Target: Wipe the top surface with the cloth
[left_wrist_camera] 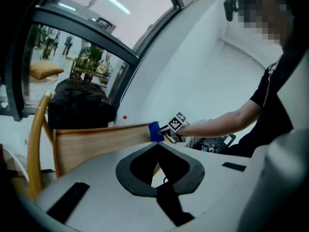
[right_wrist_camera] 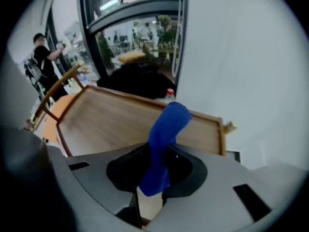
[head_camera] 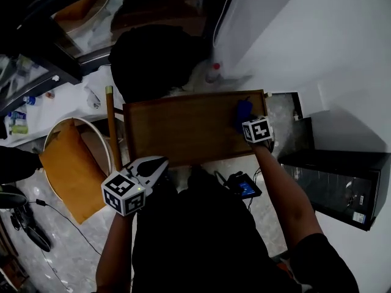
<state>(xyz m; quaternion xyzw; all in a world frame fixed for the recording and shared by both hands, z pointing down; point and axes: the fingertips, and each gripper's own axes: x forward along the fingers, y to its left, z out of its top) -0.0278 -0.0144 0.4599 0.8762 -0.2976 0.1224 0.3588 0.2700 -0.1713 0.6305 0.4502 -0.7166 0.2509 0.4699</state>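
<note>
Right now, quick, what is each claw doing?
The left claw: closed, holding nothing.
The right claw: closed on the blue fabric cloth.

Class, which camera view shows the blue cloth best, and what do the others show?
The right gripper view: the cloth stands up close, clamped between the jaws of the right gripper, over the wooden top. The head view shows only a small blue patch; the left gripper view, a distant blue scrap.
</note>
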